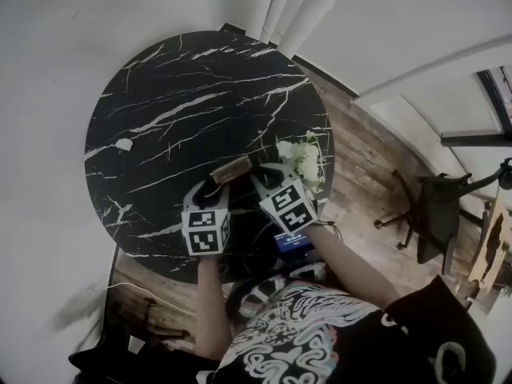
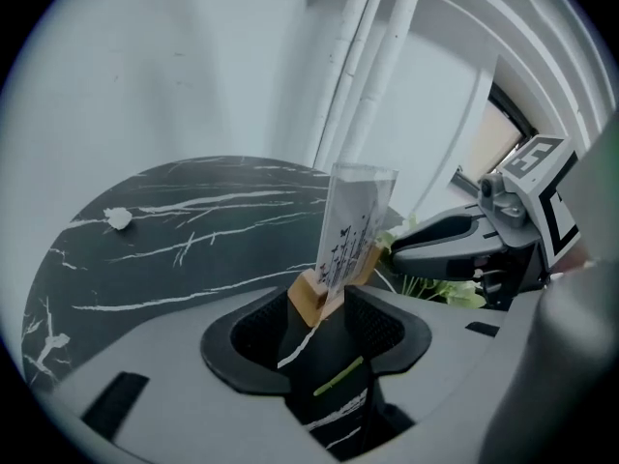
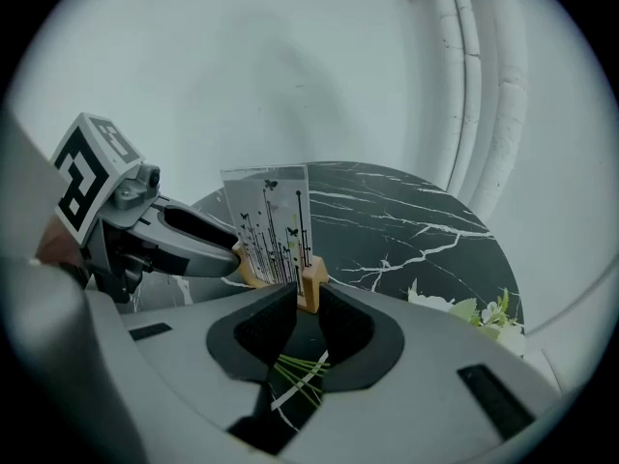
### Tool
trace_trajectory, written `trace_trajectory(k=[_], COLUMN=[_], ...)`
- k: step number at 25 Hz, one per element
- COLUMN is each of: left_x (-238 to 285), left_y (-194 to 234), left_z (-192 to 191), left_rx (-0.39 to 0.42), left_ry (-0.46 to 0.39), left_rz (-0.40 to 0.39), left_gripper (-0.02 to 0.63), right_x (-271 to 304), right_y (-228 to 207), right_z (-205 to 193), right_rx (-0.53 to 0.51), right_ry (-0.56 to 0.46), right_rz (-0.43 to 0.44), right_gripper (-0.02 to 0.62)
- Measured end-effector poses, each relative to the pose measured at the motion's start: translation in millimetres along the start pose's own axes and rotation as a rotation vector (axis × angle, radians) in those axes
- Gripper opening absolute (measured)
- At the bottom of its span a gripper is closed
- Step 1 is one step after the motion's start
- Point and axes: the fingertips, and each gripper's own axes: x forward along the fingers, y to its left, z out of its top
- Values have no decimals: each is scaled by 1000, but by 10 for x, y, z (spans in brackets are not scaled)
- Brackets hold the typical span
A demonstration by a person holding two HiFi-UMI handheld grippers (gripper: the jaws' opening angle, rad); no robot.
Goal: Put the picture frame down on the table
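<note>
The picture frame (image 1: 232,169) is a clear upright sheet printed with dark stems (image 3: 271,222) set in a light wooden base (image 2: 317,296). It stands upright over the near right part of the round black marble table (image 1: 176,102). Both grippers hold the base, one at each end. My left gripper (image 1: 210,186) is shut on the left end, which shows between its jaws (image 2: 324,303). My right gripper (image 1: 261,175) is shut on the other end (image 3: 308,296). I cannot tell whether the base touches the tabletop.
A bunch of white flowers with green leaves (image 1: 302,160) lies at the table's right edge, just right of the frame. A small white scrap (image 1: 122,144) sits at the table's left. White pipes (image 1: 280,6) run along the wall. A dark chair (image 1: 436,214) stands on the wooden floor.
</note>
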Motion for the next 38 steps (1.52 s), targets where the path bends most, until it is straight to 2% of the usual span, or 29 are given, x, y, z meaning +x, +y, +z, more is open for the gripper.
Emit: trace_trajectory(k=[3, 4, 6, 13, 18, 26, 32, 38], left_x=[-111, -150, -219, -403, -535, -696, -935, -1129], left_y=[3, -4, -23, -19, -104, -269, -435, -548], left_z=[62, 69, 101, 126, 126, 135, 321, 337], left_rx=[32, 37, 39, 62, 51, 101, 158, 193], left_ry=[-47, -57, -74, -108, -149, -160, -256, -305], left_rz=[28, 34, 39, 93, 106, 108, 128, 130], left_gripper=[182, 168, 139, 55, 30, 23, 20, 20], right_x=[-105, -152, -236, -461, -618, -922, -1143, -1307], right_y=[26, 35, 42, 113, 152, 194, 205, 246], right_z=[55, 80, 127, 201, 167, 267, 234, 139], right_rx=[-8, -4, 7, 19, 7, 5, 11, 39], right_ry=[-35, -53, -86, -142, -151, -233, -271, -319], right_rz=[-13, -16, -23, -24, -38, -79, -98, -111], right_gripper=[64, 37, 27, 23, 20, 18, 18, 18])
